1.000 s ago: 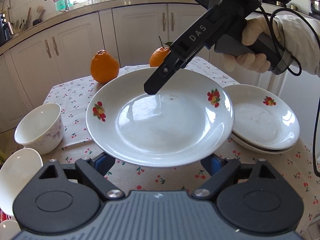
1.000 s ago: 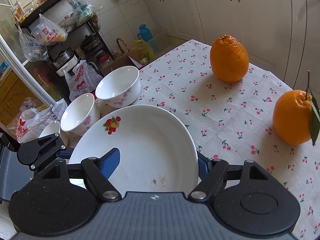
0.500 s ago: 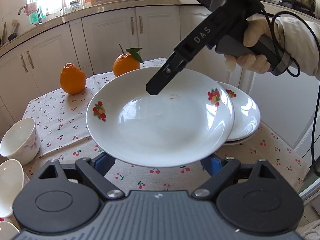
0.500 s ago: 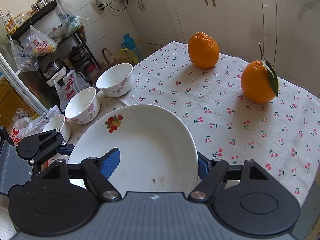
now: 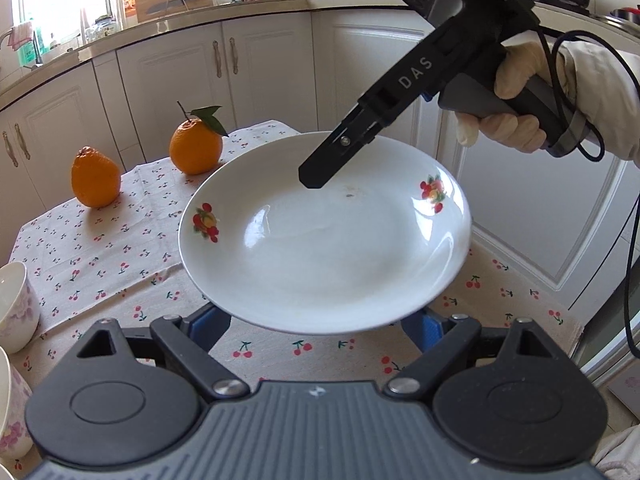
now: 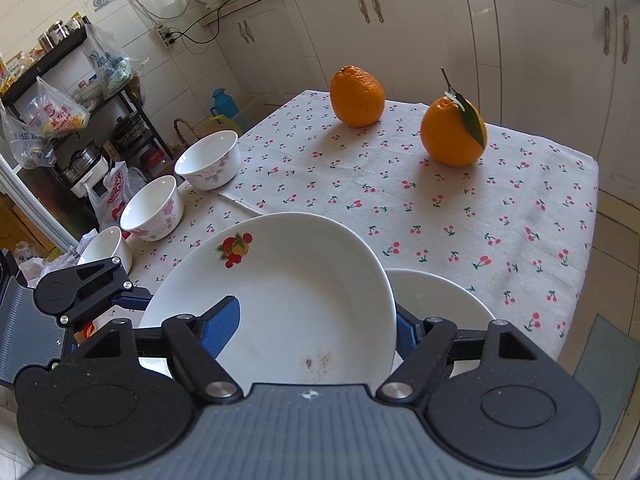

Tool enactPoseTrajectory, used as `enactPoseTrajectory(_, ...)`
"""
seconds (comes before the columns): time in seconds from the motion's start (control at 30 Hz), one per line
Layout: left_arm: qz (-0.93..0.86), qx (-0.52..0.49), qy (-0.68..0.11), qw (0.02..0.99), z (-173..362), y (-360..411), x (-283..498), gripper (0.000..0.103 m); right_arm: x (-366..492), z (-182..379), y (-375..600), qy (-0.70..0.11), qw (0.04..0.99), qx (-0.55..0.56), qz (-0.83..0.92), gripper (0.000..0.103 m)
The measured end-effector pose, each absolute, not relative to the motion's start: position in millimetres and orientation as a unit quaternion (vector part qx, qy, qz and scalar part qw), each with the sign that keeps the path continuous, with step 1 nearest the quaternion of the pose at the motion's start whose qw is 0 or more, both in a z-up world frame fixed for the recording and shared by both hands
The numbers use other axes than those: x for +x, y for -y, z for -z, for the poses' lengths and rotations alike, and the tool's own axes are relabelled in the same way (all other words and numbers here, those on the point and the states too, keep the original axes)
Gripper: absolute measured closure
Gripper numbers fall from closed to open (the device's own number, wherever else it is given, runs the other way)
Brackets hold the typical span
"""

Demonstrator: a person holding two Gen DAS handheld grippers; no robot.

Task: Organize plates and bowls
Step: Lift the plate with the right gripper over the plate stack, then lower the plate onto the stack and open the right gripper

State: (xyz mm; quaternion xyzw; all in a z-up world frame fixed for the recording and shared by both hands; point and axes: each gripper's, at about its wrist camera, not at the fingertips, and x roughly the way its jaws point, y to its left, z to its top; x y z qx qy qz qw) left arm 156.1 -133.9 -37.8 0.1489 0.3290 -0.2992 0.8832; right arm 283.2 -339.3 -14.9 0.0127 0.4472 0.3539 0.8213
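Note:
A white plate with fruit prints is held in the air above the table by both grippers. My left gripper grips its near rim from below; its fingers are mostly hidden under the plate. My right gripper is shut on the opposite rim, one blue pad lying over the plate. In the left wrist view the right gripper's finger reaches over the far rim. A stack of white plates lies just beyond and under the held plate. Three floral bowls stand in a row at the table's left.
Two oranges sit at the far side of the cherry-print tablecloth. White cabinets surround the table. The table's right edge drops to the tiled floor. A shelf with bags stands beyond the bowls.
Both grippers have carried the plate to the right, over the stack of plates, which is now hidden beneath it in the left wrist view. The oranges and bowls have slid left in view.

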Motion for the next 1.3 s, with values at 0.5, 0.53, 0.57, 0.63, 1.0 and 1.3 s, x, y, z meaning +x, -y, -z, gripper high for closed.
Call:
enactPoseTrajectory(0.5,0.347,0.169,-0.33,0.861,46,162,162,0.012,265,26,380,-0.453,0.837,0.029,-0.306,0.02)
enactPoseTrajectory(0.53,0.349,0.169,-0.331,0.86,47,163,163,0.012,265,27,382,-0.454,0.837,0.03,-0.304,0.02)
enactPoseTrajectory(0.57,0.351,0.169,-0.332,0.859,47,165,163,0.012,265,28,383,-0.454,0.837,0.031,-0.303,0.02)
enactPoseTrajectory(0.63,0.353,0.171,-0.333,0.857,49,168,165,0.012,265,30,386,-0.456,0.837,0.033,-0.299,0.019)
enactPoseTrajectory(1.0,0.361,0.168,-0.34,0.852,54,172,174,0.012,267,41,395,-0.465,0.835,0.037,-0.291,0.019)
enactPoseTrajectory(1.3,0.364,0.168,-0.344,0.849,58,175,180,0.012,268,44,399,-0.469,0.836,0.036,-0.284,0.019)
